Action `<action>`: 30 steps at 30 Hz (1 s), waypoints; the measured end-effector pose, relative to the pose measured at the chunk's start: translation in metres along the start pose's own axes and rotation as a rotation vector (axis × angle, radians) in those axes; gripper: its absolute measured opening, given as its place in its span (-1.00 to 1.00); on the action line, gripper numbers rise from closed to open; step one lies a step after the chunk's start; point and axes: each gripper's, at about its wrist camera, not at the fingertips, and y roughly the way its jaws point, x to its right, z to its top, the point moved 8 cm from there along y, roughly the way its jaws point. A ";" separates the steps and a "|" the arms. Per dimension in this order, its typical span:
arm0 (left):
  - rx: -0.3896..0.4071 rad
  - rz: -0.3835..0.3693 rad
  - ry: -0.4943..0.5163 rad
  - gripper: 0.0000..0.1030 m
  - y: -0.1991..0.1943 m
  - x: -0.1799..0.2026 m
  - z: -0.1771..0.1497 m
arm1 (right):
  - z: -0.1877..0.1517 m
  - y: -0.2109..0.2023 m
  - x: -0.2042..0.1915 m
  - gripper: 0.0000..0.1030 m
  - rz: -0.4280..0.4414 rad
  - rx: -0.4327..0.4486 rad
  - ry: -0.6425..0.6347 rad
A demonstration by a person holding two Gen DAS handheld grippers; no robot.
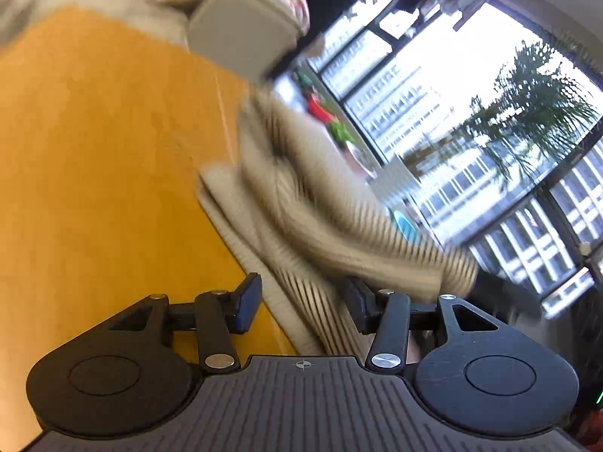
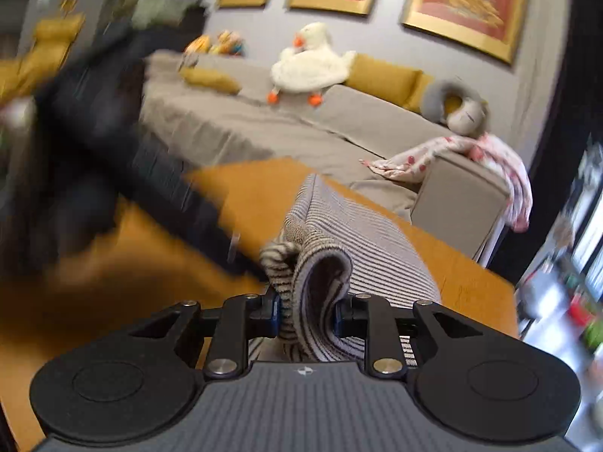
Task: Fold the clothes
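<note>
A beige striped garment (image 1: 301, 203) lies partly folded on the orange table (image 1: 94, 150). My left gripper (image 1: 301, 301) is open, its jaws wide apart, with the garment's edge passing between and above them; it grips nothing. In the right wrist view my right gripper (image 2: 307, 312) is shut on a bunched fold of the striped garment (image 2: 350, 233), lifted slightly over the orange table (image 2: 471, 286). The other gripper shows as a dark blur (image 2: 113, 150) at the left of that view.
A grey sofa (image 2: 264, 120) stands beyond the table, with a white duck plush (image 2: 309, 60), yellow cushions (image 2: 384, 79) and a pink-spotted cloth (image 2: 471, 154). Large windows (image 1: 471, 113) with a palm plant are to the right in the left wrist view.
</note>
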 end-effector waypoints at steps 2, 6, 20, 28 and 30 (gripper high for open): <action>0.075 0.015 0.020 0.02 -0.020 0.006 0.014 | -0.003 0.004 -0.015 -0.51 -0.023 -0.015 -0.081; 0.192 -0.073 0.024 0.10 -0.043 0.032 0.040 | -0.006 0.010 -0.032 -0.47 -0.043 -0.032 -0.135; 0.086 -0.096 0.059 0.04 0.019 0.017 0.012 | 0.017 -0.029 0.052 1.00 0.092 0.003 0.317; 0.109 -0.133 0.083 0.05 0.020 0.017 0.011 | -0.024 0.026 0.085 1.00 0.016 -0.174 0.598; 0.113 -0.132 0.085 0.05 0.021 0.014 0.011 | -0.028 0.034 0.074 1.00 -0.048 -0.181 0.548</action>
